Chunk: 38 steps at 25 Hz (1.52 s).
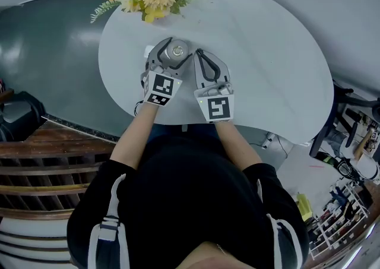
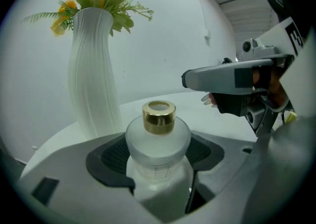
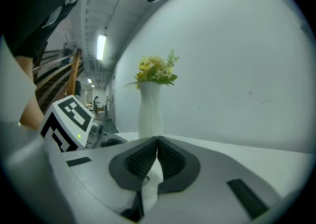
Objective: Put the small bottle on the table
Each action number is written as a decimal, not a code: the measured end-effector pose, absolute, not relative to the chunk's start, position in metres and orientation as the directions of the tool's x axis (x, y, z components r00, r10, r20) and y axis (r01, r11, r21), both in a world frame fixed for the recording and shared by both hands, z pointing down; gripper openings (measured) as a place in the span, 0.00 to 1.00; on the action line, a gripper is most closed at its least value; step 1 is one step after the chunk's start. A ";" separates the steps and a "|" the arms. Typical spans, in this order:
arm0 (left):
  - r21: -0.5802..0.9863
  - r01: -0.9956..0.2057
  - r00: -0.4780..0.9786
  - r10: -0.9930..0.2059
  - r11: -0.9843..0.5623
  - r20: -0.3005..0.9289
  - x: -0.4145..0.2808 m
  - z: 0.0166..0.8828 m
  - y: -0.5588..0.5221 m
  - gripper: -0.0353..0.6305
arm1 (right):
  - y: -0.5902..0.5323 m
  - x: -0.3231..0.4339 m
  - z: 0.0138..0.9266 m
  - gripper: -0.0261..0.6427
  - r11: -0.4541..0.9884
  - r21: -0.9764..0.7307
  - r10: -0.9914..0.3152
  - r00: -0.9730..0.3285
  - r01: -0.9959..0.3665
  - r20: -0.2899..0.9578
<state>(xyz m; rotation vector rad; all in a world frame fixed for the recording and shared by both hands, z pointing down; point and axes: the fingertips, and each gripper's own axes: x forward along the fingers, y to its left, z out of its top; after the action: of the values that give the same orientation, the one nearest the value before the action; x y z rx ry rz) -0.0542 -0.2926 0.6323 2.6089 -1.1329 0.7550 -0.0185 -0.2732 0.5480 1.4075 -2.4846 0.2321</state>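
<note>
The person's dark top (image 1: 190, 202) fills the near edge. Beyond it, the left tongs (image 1: 176, 49) clamp the small bottle (image 2: 158, 136) upright over the tabletop (image 1: 267, 72), near the vase (image 2: 94, 69). The right tongs (image 1: 199, 54) are pressed together, empty. This looks like the placing step: seat the base, then spread the left tongs.

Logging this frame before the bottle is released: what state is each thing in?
Small frosted bottle with gold cap: upright, capped, gripped.
Left tongs: shut on the bottle.
Right tongs: shut, empty.
White ribbed vase of flowers: upright on the round white table.
</note>
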 end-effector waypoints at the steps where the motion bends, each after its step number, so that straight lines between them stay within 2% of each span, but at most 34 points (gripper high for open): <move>1: -0.021 -0.727 0.575 -0.624 -0.687 0.528 -0.054 0.632 -0.293 0.55 | -0.273 -0.019 0.548 0.07 0.514 -0.004 -0.813 -0.489 -0.858 0.316; 12: 0.053 -0.746 0.588 -0.620 -0.664 0.519 -0.064 0.620 -0.278 0.57 | -0.271 -0.012 0.525 0.07 0.511 0.010 -0.825 -0.487 -0.860 0.285; 19: -0.027 -0.812 0.516 -0.739 -0.583 0.432 -0.091 0.572 -0.261 0.57 | -0.263 -0.011 0.492 0.07 0.532 0.054 -0.836 -0.514 -0.845 0.194; 20: -0.032 -0.827 0.503 -0.764 -0.561 0.404 -0.094 0.560 -0.259 0.55 | -0.260 -0.011 0.486 0.07 0.534 0.055 -0.835 -0.515 -0.844 0.193; 25: -0.088 -0.876 0.435 -0.855 -0.475 0.283 -0.103 0.503 -0.249 0.24 | -0.246 -0.012 0.460 0.07 0.551 0.057 -0.826 -0.534 -0.833 0.184; 28: -0.102 -0.888 0.419 -0.881 -0.448 0.221 -0.098 0.474 -0.245 0.12 | -0.240 -0.009 0.452 0.07 0.559 0.056 -0.823 -0.545 -0.828 0.162; 31: -0.099 -0.898 0.408 -0.895 -0.429 0.181 -0.099 0.450 -0.242 0.07 | -0.236 -0.011 0.446 0.07 0.563 0.062 -0.821 -0.549 -0.824 0.157; 38: -0.047 -0.914 0.391 -0.906 -0.403 0.163 -0.101 0.419 -0.230 0.06 | -0.235 -0.004 0.412 0.07 0.522 0.065 -0.850 -0.512 -0.850 0.126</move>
<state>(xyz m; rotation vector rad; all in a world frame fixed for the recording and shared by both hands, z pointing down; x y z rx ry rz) -0.1013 -0.2298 0.4187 2.5783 -1.6877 0.2515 -0.0037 -0.2346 0.4116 1.4699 -2.6149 0.0081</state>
